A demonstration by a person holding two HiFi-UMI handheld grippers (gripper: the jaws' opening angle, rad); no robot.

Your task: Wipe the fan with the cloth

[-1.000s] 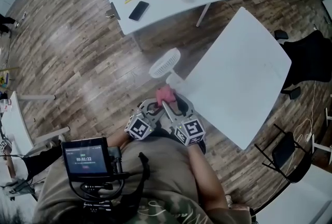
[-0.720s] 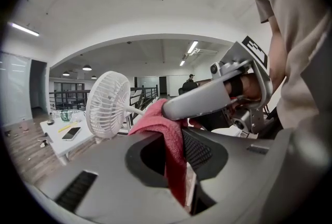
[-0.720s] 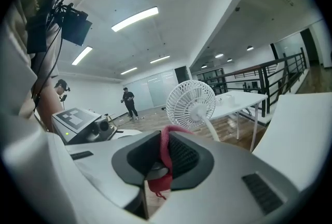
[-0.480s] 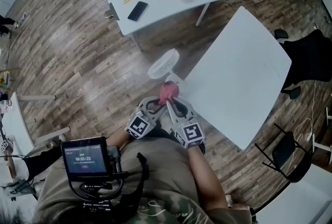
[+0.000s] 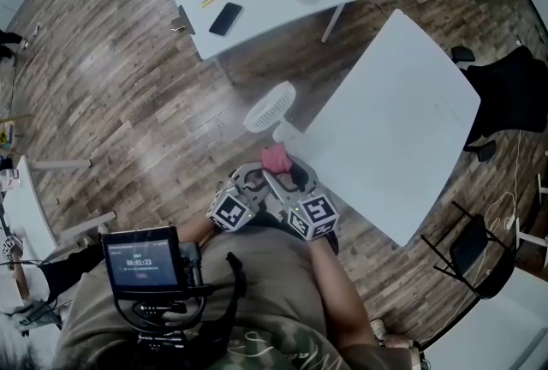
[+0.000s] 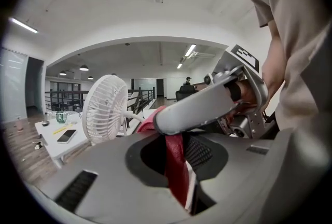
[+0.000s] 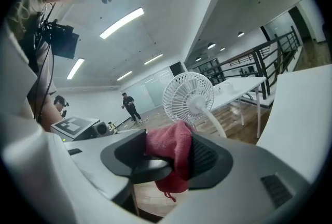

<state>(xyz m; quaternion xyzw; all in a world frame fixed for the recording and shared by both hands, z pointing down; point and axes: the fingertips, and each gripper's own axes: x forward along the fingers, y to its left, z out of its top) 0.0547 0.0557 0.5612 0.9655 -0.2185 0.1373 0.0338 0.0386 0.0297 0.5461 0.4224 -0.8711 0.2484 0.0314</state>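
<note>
One round white plastic-grille fan (image 5: 270,108) stood at the desk (image 5: 402,128) corner. We had one fuzzy pink cloth (image 5: 276,158) near it, pinched in left tongs (image 6: 179,158), jaws just closing. Right tongs (image 7: 167,158), jaws just opening, gaped around it.

Both grippers held close before torso, side by side, tips converging.
Left gripper (image 6: 180,173): jaws narrow, just been closing, pads pinching strip of cloth (image 6: 174,148).
Right gripper (image 7: 165,158): jaws spread wide, just been opening; cloth bunched between them, draped against one jaw, not clamped.
One right gripper jaw crosses just above left gripper's jaws.
Right forearm (image 5: 341,295) bare, bent in toward body.
</note>
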